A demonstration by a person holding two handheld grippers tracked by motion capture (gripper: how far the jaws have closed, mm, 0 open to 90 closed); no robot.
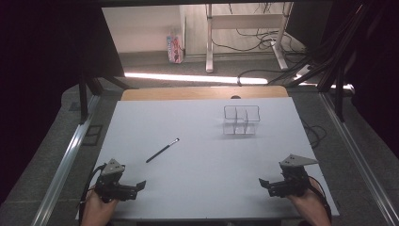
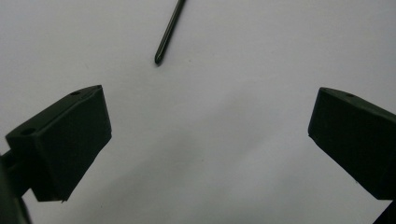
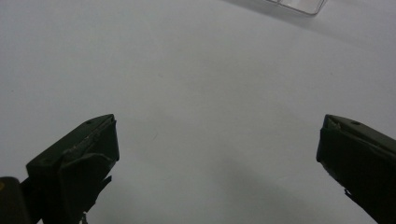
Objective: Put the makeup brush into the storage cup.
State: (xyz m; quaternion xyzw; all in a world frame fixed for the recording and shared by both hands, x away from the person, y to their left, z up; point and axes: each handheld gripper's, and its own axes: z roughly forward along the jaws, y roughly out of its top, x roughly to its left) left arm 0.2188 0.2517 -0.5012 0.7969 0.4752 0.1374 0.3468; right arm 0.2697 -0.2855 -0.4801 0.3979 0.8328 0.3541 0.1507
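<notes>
A white table (image 1: 202, 155) carries a clear divided organizer (image 1: 241, 120) toward 1 o'clock. The left claw (image 1: 139, 184) at 7 o'clock and right claw (image 1: 263, 182) at 5 o'clock rest released, jaws spread. A black pen (image 1: 162, 150) lies left of centre, near 10 o'clock.

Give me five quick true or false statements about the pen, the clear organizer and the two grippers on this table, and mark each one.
1. The pen lies flat on the table, nearer the left gripper than the right gripper. True.
2. The left gripper is shut on the pen. False: its jaws are wide apart and the pen lies beyond them, untouched.
3. The clear organizer stands on the far right part of the table. True.
4. The pen is inside the organizer. False: it lies well apart from it, on the bare table.
5. The right gripper holds the organizer. False: it is open and empty at the near edge.
</notes>
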